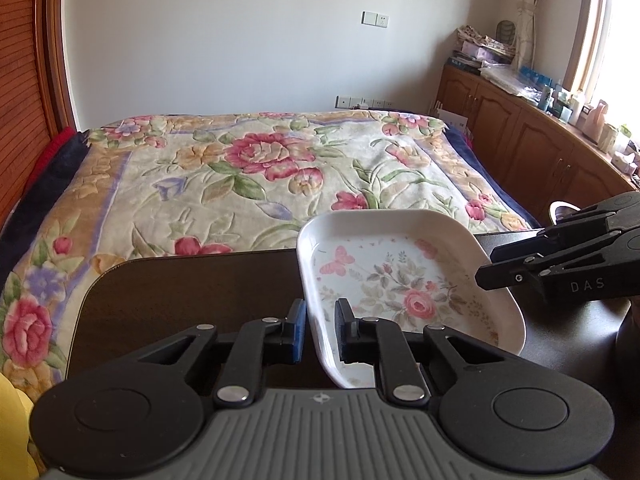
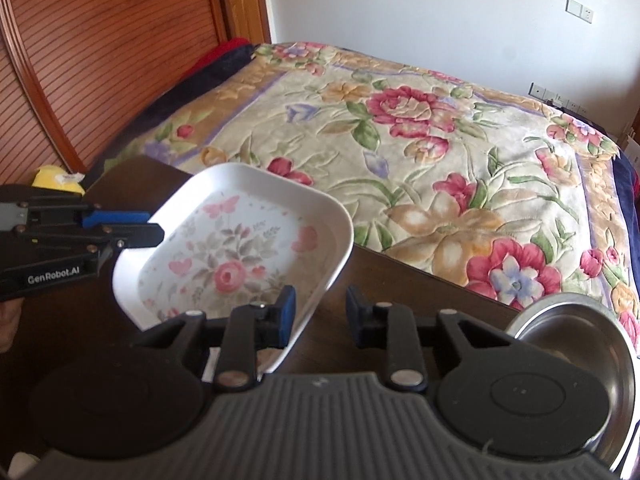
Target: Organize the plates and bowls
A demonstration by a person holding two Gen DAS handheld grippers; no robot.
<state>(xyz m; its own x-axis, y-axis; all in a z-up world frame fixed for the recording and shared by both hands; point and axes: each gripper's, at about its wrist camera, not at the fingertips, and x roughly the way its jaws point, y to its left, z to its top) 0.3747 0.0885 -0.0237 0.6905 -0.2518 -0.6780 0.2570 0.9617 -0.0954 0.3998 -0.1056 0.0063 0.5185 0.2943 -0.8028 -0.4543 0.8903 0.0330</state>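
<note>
Floral square plate (image 1: 400, 280) at counter (image 1: 180, 292) centre, raised and tilted, left rim clamped in left gripper (image 1: 321, 330) for carrying; right gripper (image 2: 320, 316) parted astride right rim, empty; steel bowl (image 2: 580, 352) near right, awaiting sorting.

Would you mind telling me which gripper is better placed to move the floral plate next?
Left. The left gripper already has its jaws astride the floral plate's rim, seemingly gripping it. The right gripper is open with nothing between its jaws, beside the plate.
</note>
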